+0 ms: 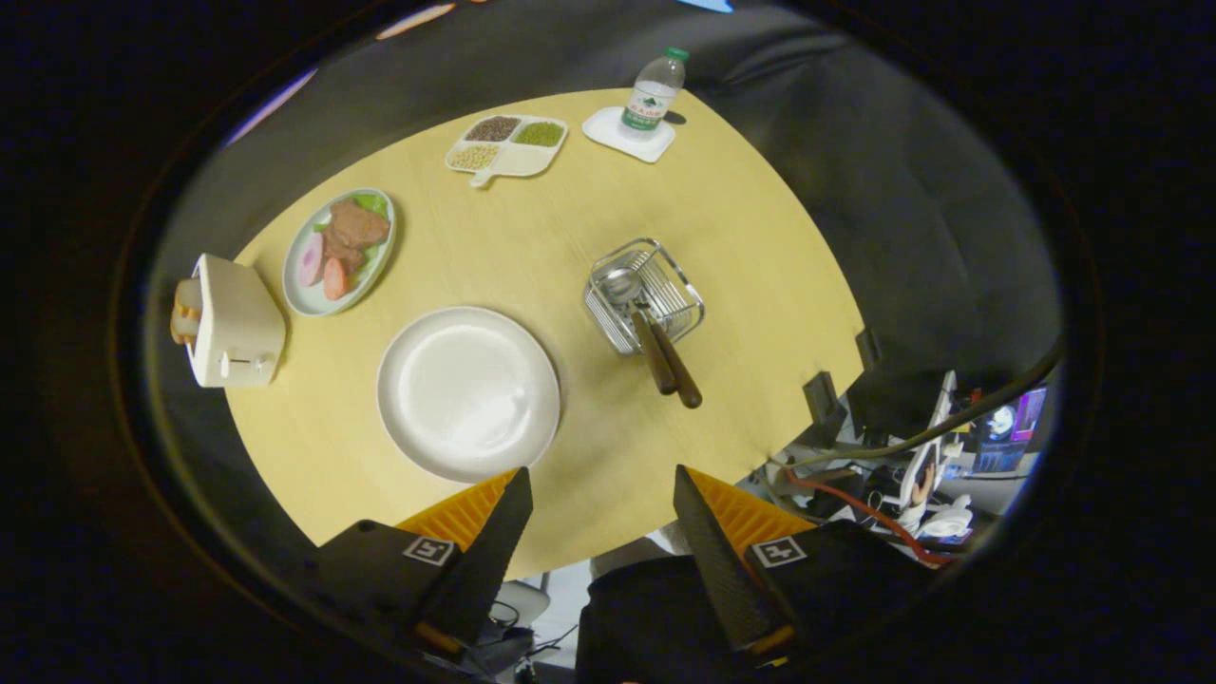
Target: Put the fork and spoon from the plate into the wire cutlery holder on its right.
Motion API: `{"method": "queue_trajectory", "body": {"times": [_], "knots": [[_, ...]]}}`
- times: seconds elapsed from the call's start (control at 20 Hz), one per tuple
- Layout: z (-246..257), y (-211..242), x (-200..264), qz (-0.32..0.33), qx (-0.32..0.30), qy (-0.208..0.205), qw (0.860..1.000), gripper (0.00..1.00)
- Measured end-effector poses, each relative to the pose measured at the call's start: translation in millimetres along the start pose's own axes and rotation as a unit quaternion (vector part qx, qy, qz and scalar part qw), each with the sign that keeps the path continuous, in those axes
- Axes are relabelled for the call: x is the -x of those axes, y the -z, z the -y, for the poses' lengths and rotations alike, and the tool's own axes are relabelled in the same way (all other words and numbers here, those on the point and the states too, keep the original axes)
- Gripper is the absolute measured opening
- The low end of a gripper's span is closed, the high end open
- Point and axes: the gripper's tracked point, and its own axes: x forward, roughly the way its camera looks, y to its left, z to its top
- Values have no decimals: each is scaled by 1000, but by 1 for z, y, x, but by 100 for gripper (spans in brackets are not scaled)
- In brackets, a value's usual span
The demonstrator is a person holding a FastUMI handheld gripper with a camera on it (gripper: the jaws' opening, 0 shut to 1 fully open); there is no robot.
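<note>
High above the round yellow table [589, 199] my gripper [602, 486] looks down, open, with nothing between its fingers. Just beyond the left finger lies the white plate [467, 391], bare. To its right stands the wire cutlery holder [644, 294]. Two brown handles [670, 359] stick out of it toward me, and the bowl of the spoon [622, 284] shows inside. The fork's head is hidden among the wires.
A toaster [231, 323] with bread stands at the table's left edge, with a plate of food [340, 250] beside it. A divided tray of grains [506, 144] and a water bottle [652, 97] on a white coaster sit at the far side. Cables and equipment lie off the table's right.
</note>
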Motion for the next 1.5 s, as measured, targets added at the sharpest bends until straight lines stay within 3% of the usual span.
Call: {"method": "queue_trajectory", "body": {"times": [0.25,0.45,0.7,0.95,1.05,1.3,1.5], "knots": [[-23,-20,7,118,-1,-37,992,97],[-35,-45,32,230,2,-84,970,97],[-36,-83,68,395,75,-106,909,96],[-63,-109,118,530,78,-195,822,95],[-67,-107,132,562,82,-216,795,95],[-75,-91,148,611,117,-248,743,95],[-79,-82,145,617,130,-254,733,95]]}}
